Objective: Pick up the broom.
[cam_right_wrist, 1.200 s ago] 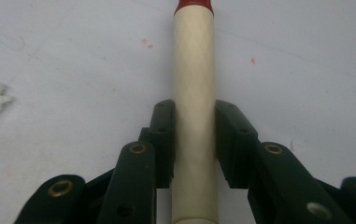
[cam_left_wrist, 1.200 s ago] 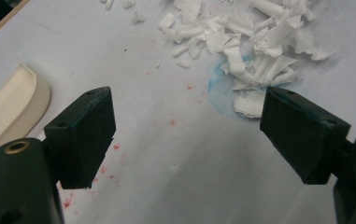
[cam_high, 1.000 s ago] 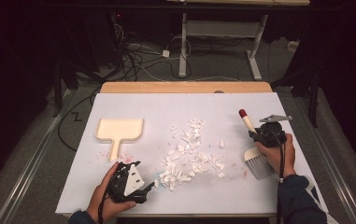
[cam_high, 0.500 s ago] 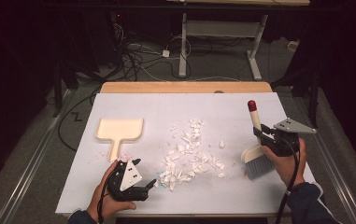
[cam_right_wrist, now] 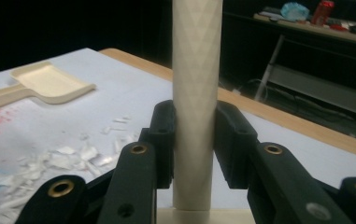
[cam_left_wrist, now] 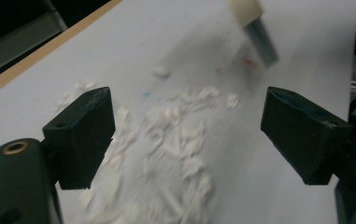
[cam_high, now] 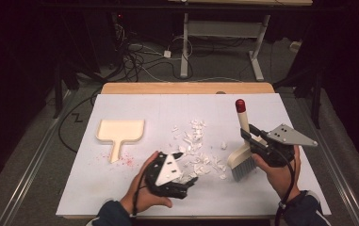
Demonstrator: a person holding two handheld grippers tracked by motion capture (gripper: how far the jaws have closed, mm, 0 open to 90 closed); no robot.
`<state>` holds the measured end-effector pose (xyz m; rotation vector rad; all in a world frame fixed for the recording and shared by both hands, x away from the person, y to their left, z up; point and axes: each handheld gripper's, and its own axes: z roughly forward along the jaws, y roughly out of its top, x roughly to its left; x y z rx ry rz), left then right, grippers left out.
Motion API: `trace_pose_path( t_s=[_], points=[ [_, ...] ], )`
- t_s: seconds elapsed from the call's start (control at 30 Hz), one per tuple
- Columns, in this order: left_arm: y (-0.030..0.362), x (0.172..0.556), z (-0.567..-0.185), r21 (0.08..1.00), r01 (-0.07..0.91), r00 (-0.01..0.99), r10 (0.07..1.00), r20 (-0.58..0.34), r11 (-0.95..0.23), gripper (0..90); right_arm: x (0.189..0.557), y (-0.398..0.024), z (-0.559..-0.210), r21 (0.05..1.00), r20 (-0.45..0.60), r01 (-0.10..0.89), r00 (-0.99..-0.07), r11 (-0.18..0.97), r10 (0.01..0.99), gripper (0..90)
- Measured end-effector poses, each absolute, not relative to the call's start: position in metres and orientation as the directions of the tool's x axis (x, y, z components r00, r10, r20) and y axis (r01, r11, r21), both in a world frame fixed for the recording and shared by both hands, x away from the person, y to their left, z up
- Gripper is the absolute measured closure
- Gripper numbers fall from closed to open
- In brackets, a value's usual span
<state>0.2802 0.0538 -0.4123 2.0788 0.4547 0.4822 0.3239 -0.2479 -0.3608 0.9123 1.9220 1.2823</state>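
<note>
The table [cam_high: 120, 197] had a matt white top that looked like paper, over a pale wood edge [cam_high: 186, 88]. The scraps [cam_high: 193, 141] on it looked like torn white paper. The dustpan [cam_high: 119, 132] was smooth cream plastic. The brush [cam_high: 242, 150] had a cream handle with a faint faceted texture, a glossy red tip and grey bristles.

Light: dim room, dark at the sides.
Floor: grey carpet [cam_high: 36, 160], with black cables [cam_high: 134, 56] tangled beyond the table's far edge.
Furniture: a white-legged desk frame [cam_high: 257, 47] behind; farther off, a shelf [cam_right_wrist: 306, 25] bearing what may be a red can.
Table: wooden far edge [cam_high: 186, 88], white cover [cam_high: 167, 108].
</note>
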Motion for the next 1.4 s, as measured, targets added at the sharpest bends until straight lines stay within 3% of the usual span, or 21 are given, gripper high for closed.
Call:
trace_pose_path(
  t_s=[0.13, 0.27, 0.33, 0.47, 0.6, 0.7, 0.87, 1.0, 1.1, 1.4],
  points=[
    [0.015, 0.284, -0.409, 0.868, 0.124, 0.881, 0.456, 0.126, -0.481, 17.9, 0.317, -0.234, -0.362, 0.932, -0.148, 0.187, -0.586, 0.311, 0.797, 71.6],
    [-0.005, 0.291, -0.413, 0.877, 0.152, 0.873, 0.477, 0.097, -0.456, 22.6, 0.309, -0.225, -0.361, 0.933, -0.146, 0.177, -0.61, 0.314, 0.779, 71.5],
    [-0.015, 0.3, -0.42, 0.882, 0.208, 0.874, 0.486, 0.026, -0.423, 25.5, 0.305, -0.222, -0.361, 0.94, -0.144, 0.163, -0.61, 0.301, 0.779, 71.5],
    [-0.016, 0.306, -0.426, 0.885, 0.24, 0.879, 0.476, -0.024, -0.398, 35.3, 0.298, -0.215, -0.36, 0.938, -0.152, 0.152, -0.627, 0.312, 0.764, 71.4],
    [-0.01, 0.307, -0.426, 0.895, 0.241, 0.886, 0.462, -0.045, -0.376, 58.4, 0.293, -0.212, -0.36, 0.945, -0.148, 0.136, -0.632, 0.297, 0.761, 71.3],
    [-0.003, 0.309, -0.424, 0.897, 0.245, 0.887, 0.458, -0.054, -0.367, 63.5, 0.29, -0.212, -0.356, 0.95, -0.141, 0.127, -0.636, 0.284, 0.759, 71.0],
    [0.016, 0.313, -0.415, 0.889, 0.247, 0.898, 0.436, -0.059, -0.387, 64.9, 0.29, -0.213, -0.353, 0.95, -0.137, 0.114, -0.679, 0.289, 0.721, 68.9],
    [0.026, 0.315, -0.412, 0.888, 0.247, 0.895, 0.443, -0.055, -0.388, 65.1, 0.292, -0.213, -0.353, 0.947, -0.132, 0.115, -0.714, 0.3, 0.688, 60.6],
    [0.043, 0.314, -0.407, 0.873, 0.219, 0.914, 0.405, -0.028, -0.436, 65.1, 0.295, -0.217, -0.353, 0.935, -0.141, 0.095, -0.783, 0.341, 0.606, 50.2],
    [0.075, 0.3, -0.409, 0.821, 0.128, 0.967, 0.255, 0.021, -0.556, 65.0, 0.299, -0.215, -0.371, 0.843, -0.192, 0.052, -0.901, 0.536, 0.39, 39.3]
  ],
)
